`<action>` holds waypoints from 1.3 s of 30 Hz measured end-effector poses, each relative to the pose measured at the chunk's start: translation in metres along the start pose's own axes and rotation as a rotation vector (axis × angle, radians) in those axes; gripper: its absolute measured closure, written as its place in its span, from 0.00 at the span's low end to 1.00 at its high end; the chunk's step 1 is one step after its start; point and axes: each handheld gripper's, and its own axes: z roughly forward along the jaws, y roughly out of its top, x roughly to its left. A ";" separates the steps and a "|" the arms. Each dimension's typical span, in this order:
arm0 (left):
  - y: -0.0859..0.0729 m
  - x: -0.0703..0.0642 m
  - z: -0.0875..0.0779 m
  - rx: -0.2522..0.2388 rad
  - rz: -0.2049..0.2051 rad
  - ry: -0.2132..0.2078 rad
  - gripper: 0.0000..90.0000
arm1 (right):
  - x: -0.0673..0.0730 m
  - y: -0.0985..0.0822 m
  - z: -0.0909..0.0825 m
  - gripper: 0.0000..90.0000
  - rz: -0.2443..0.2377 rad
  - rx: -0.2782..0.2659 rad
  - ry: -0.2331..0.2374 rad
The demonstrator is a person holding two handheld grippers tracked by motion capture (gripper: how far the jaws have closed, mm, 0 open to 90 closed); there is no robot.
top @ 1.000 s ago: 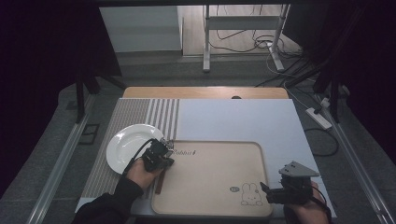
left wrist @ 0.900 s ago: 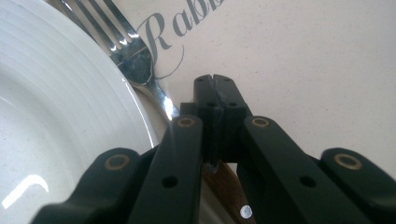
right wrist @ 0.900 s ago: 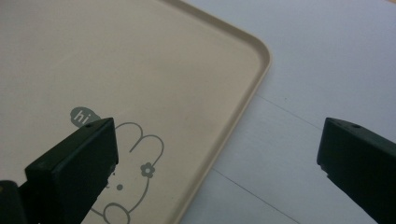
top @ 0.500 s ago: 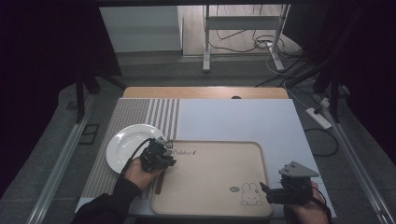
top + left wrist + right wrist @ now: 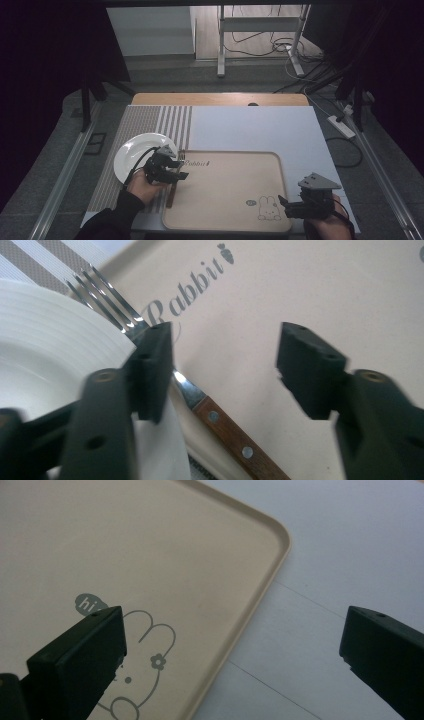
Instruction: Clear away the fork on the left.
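Note:
A fork with a wooden handle [image 5: 235,445] lies along the left rim of a beige tray [image 5: 310,285], its tines [image 5: 107,295] by the edge of a white plate [image 5: 45,360]. My left gripper [image 5: 225,355] hovers open over the fork's neck, one jaw above the plate's rim and the other above the tray. From above, the left gripper [image 5: 177,169] sits between the plate [image 5: 135,157] and the tray [image 5: 230,185], with the fork's handle [image 5: 171,195] poking out below it. My right gripper [image 5: 286,207] stands open at the tray's near right corner, holding nothing.
A rabbit print [image 5: 150,650] marks the tray's near right corner, and the tray rim [image 5: 272,565] borders a white table mat [image 5: 345,540]. A striped placemat [image 5: 150,125] lies under the plate. The wooden table edge [image 5: 220,99] runs along the back.

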 end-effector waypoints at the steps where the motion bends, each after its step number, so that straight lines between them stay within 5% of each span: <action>1: 0.000 0.000 -0.001 -0.004 0.004 -0.003 0.41 | 0.000 0.000 0.000 0.00 0.000 0.000 0.000; 15: -0.007 0.011 -0.013 -0.030 -0.041 0.004 0.10 | 0.000 0.000 0.000 0.00 -0.001 0.001 0.002; 21: -0.010 0.016 -0.019 -0.040 -0.055 -0.026 0.07 | 0.000 0.000 0.000 0.00 -0.001 0.001 0.003; 39: -0.025 0.024 -0.031 -0.055 -0.079 0.019 0.00 | 0.000 0.000 0.000 0.00 -0.001 0.004 0.005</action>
